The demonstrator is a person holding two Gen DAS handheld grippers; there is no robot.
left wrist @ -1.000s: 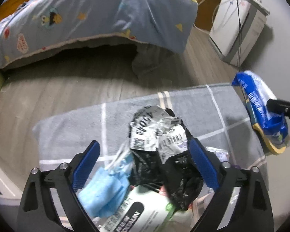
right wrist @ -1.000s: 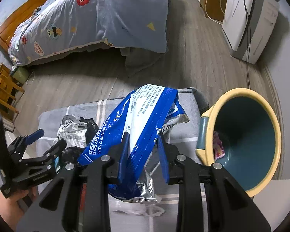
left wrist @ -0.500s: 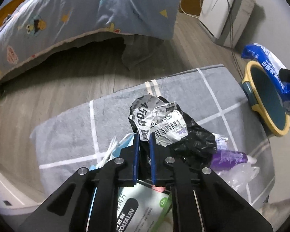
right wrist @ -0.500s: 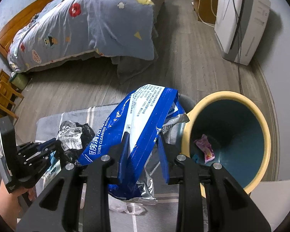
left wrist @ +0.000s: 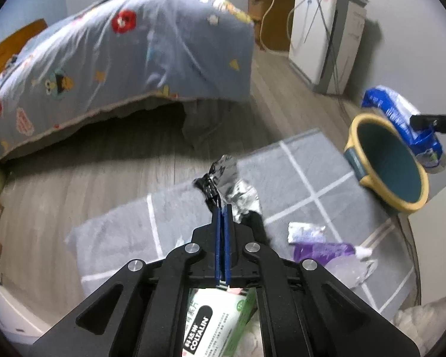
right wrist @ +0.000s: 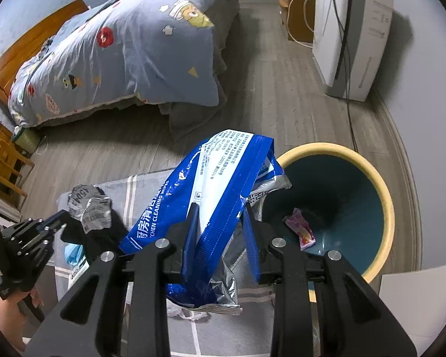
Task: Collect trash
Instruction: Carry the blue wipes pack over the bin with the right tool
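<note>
My left gripper (left wrist: 223, 208) is shut on a crumpled black and silver wrapper (left wrist: 232, 187) and holds it above the grey checked rug (left wrist: 306, 175); the wrapper also shows in the right wrist view (right wrist: 89, 208). My right gripper (right wrist: 220, 223) is shut on a blue and white cleaning-wipes bag (right wrist: 211, 184), held beside the rim of the teal bin with a yellow rim (right wrist: 336, 208). The bag (left wrist: 401, 119) hangs at the bin's far edge (left wrist: 389, 160) in the left wrist view. A pink wrapper (right wrist: 300, 229) lies inside the bin.
On the rug lie a purple tube (left wrist: 321, 247), a clear plastic bag (left wrist: 351, 267), a green and white pack (left wrist: 211, 321) and a blue mask (right wrist: 74, 253). A bed with a blue quilt (left wrist: 119, 50) stands behind. A white appliance (left wrist: 327, 35) stands by the wall.
My left gripper closed on the black and silver wrapper and lifted it off the pile. My right gripper carried the blue bag rightward to the bin's rim.
</note>
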